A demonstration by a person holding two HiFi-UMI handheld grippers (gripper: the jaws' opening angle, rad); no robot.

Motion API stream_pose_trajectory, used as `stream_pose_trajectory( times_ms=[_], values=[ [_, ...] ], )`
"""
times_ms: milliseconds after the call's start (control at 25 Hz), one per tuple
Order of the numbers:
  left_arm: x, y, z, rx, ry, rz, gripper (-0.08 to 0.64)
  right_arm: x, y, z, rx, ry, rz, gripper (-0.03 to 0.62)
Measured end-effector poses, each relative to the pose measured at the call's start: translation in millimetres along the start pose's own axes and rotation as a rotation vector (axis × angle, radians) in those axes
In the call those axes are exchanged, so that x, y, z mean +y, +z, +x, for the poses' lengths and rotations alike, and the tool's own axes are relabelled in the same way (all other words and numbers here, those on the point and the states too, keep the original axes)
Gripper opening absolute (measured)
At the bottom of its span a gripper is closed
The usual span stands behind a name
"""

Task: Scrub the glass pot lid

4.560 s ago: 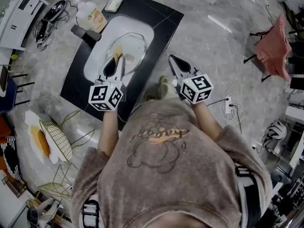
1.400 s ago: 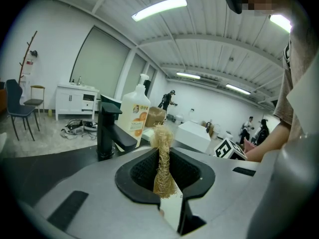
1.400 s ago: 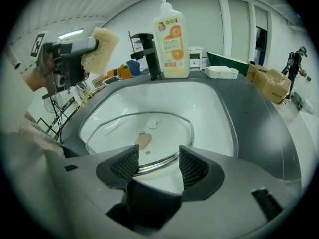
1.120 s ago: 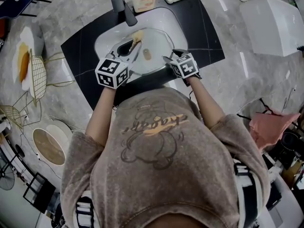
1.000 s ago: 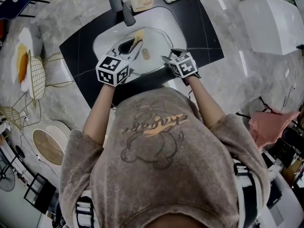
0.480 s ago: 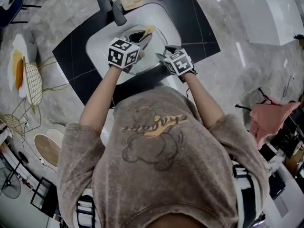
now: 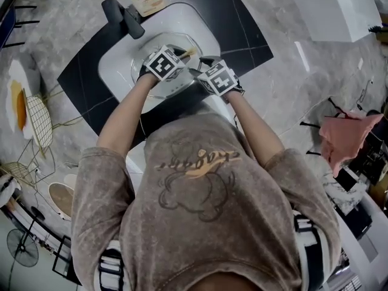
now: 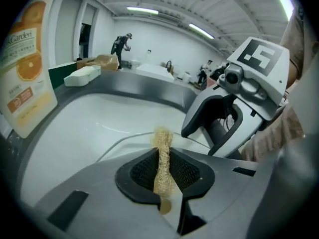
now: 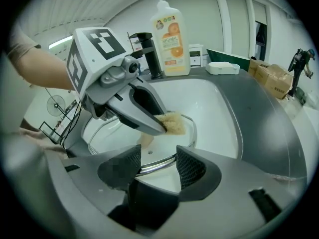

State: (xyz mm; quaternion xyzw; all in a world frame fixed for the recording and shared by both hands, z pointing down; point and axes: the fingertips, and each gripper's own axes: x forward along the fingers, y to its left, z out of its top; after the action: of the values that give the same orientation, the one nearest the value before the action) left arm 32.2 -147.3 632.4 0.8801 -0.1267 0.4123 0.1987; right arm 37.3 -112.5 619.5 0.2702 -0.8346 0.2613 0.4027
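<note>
Glass pot lid (image 9: 107, 136) lies in the sink (image 7: 115, 59); left tongs (image 8: 162, 172) clamp a fibre scrubber (image 8: 162, 146), right tongs (image 9: 158, 169) stand apart.

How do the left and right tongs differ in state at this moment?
The left tongs are shut on a tan fibrous scrubber; the right tongs stand open, gripping nothing. The left tongs carry the scrubber over the glass lid; the right tongs flank its rim. Both are over the sink.

The left gripper (image 8: 162, 159) pinched a fibrous scrubber (image 8: 162, 142) between its jaws above the glass lid (image 8: 130, 148) in the white sink (image 8: 99, 113); an orange-labelled bottle (image 8: 25, 73) stood left.
</note>
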Motion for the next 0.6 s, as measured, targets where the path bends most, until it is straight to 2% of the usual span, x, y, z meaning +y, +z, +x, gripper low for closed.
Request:
stream_pose_trajectory(
  times_ms=[360,600],
  values=[
    [-12,-2,30,0.025,-0.064,0.023,0.064,0,0,2,0.006,0.0,-0.005,0.221],
    [-5,-2,36,0.012,-0.048,0.017,0.064,-1,-2,1,0.016,0.008,-0.002,0.221]
  ],
)
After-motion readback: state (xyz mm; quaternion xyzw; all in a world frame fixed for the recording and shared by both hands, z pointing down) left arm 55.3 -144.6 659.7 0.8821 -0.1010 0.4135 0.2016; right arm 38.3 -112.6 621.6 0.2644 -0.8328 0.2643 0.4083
